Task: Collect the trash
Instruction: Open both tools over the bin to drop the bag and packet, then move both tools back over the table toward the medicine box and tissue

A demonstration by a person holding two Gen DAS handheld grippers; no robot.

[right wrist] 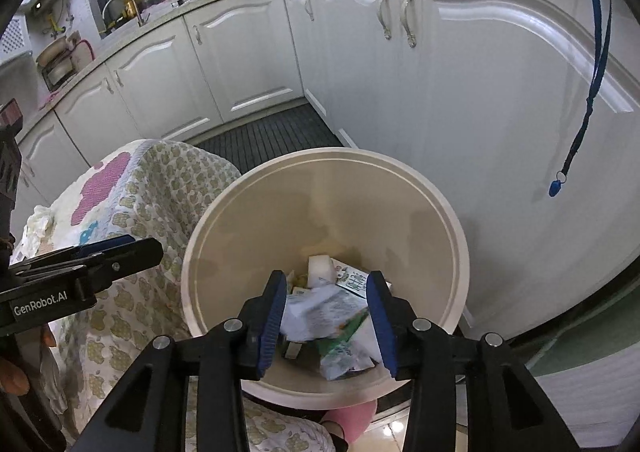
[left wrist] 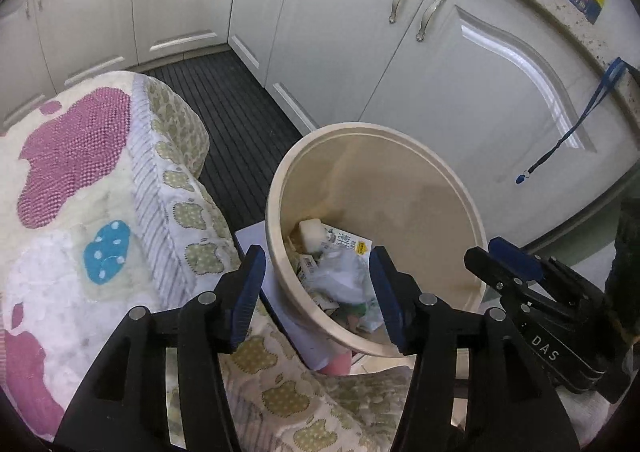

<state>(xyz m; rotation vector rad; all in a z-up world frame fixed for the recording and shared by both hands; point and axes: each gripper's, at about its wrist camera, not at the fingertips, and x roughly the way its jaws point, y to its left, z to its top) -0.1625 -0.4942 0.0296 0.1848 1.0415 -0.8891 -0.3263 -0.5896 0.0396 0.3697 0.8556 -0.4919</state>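
A cream round bin point(left wrist: 362, 128) point(right wrist: 320, 154) stands on the floor against the white cabinets. In its bottom lies trash point(left wrist: 340, 276) point(right wrist: 320, 312): crumpled paper, printed cartons and a white block point(left wrist: 313, 232) point(right wrist: 320, 266). My left gripper point(left wrist: 317, 258) hangs over the bin's near left rim, open, with nothing between its blue pads. My right gripper point(right wrist: 328, 280) hovers over the bin's mouth, also open and holding nothing. Each gripper shows in the other's view, the right one point(left wrist: 505, 252) at the right edge and the left one point(right wrist: 134, 248) at the left edge.
A quilted cover with pink and blue patches point(left wrist: 100, 171) point(right wrist: 132, 191) drapes something bulky left of the bin. White cabinet doors point(left wrist: 480, 71) curve behind. A dark slatted mat point(left wrist: 240, 111) covers the floor. A blue lanyard point(right wrist: 600, 51) hangs from the counter. Something pink point(right wrist: 352, 420) lies below the bin.
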